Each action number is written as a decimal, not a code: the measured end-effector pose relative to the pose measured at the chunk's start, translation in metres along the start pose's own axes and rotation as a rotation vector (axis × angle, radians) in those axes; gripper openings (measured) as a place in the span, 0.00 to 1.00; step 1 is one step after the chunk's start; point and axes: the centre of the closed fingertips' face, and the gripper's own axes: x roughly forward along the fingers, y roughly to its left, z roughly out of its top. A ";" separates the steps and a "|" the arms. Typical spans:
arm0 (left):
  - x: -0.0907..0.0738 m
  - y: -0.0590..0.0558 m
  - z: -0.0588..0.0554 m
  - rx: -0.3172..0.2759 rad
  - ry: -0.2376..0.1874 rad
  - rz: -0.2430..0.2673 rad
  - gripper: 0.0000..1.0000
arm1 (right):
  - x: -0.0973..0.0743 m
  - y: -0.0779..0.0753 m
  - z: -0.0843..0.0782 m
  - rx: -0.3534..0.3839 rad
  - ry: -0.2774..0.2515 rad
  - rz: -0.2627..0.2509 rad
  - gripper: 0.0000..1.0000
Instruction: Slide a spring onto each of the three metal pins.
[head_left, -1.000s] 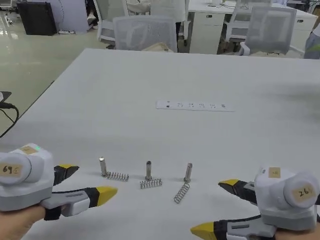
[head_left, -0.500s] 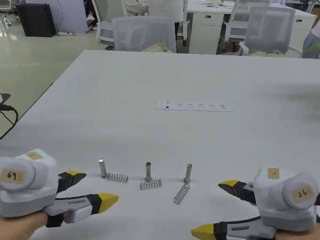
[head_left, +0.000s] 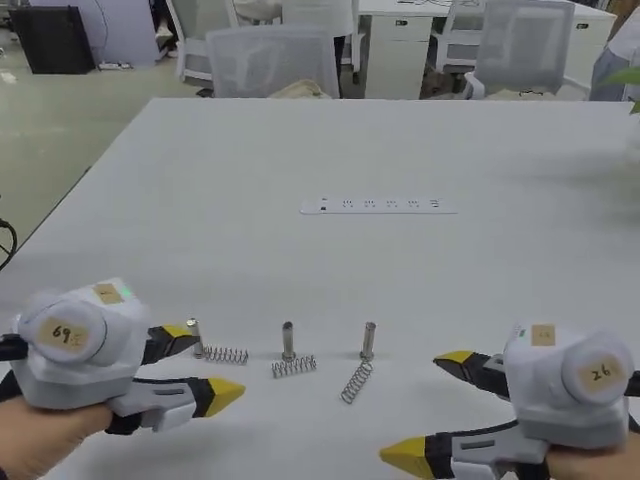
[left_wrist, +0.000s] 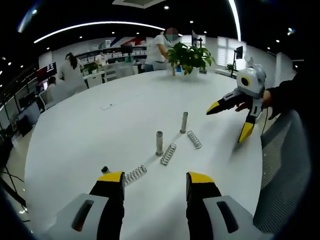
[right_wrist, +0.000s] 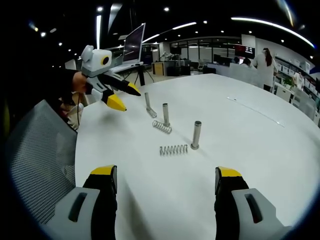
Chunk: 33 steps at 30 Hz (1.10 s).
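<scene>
Three short metal pins stand in a row on the white table: left pin (head_left: 195, 336), middle pin (head_left: 288, 340), right pin (head_left: 368, 340). A loose spring lies by each: left spring (head_left: 226, 354), middle spring (head_left: 294, 367), right spring (head_left: 354, 381). My left gripper (head_left: 205, 362) is open, its upper tip just beside the left pin and partly covering it. My right gripper (head_left: 425, 410) is open and empty, to the right of the right spring. The left gripper view has its open jaws before the left spring (left_wrist: 135, 174). The right gripper view faces the right pin (right_wrist: 196, 135) and right spring (right_wrist: 173, 149).
A white power strip (head_left: 378, 206) lies flat farther back on the table (head_left: 480, 270). Mesh office chairs (head_left: 270, 60) stand beyond the far edge. A potted plant (left_wrist: 190, 56) sits at the table's right end, with people standing beyond it.
My left gripper has moved right and slightly forward, its upper tip now at the left pin. The right gripper has barely shifted. Pins and springs lie as before.
</scene>
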 end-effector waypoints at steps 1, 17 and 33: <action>0.002 -0.001 0.002 0.019 0.007 -0.008 0.44 | 0.000 0.000 0.000 0.001 -0.001 -0.001 0.79; 0.030 0.010 -0.004 0.124 0.108 -0.056 0.41 | -0.001 -0.002 0.001 0.018 -0.015 -0.012 0.79; 0.050 0.006 -0.014 0.169 0.191 -0.080 0.41 | -0.003 -0.006 0.002 0.032 -0.029 -0.015 0.79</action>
